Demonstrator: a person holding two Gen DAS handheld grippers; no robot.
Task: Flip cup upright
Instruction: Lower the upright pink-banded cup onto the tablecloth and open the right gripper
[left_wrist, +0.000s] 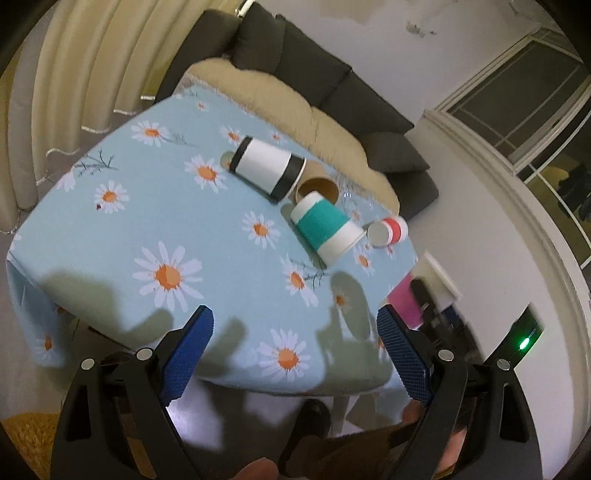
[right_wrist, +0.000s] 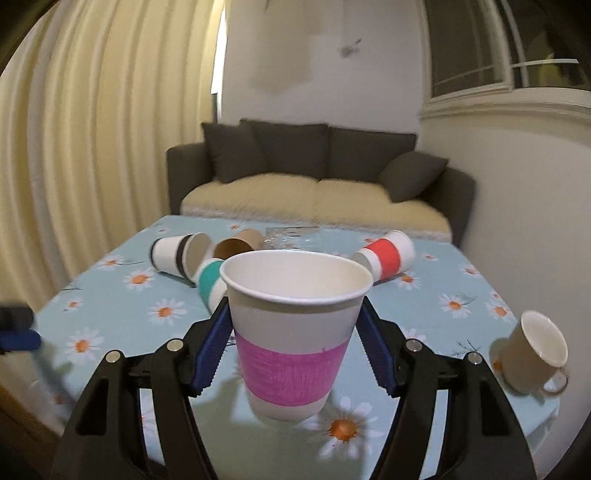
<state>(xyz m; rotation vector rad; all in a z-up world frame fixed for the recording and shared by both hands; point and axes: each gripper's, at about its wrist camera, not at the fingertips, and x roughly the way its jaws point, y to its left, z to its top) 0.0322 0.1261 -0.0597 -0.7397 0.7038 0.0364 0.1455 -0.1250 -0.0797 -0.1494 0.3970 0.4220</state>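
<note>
In the right wrist view, a white paper cup with a magenta band is upright, mouth up, between the blue pads of my right gripper, which is shut on its upper part and holds it just above the daisy tablecloth. My left gripper is open and empty above the near edge of the table. On their sides lie a black-banded cup, a teal-banded cup, a brown cup and a red-banded cup.
A beige mug lies tilted on a saucer at the table's right edge. A dark sofa with a cream cover stands behind the table. Curtains hang at the left, a window at the right.
</note>
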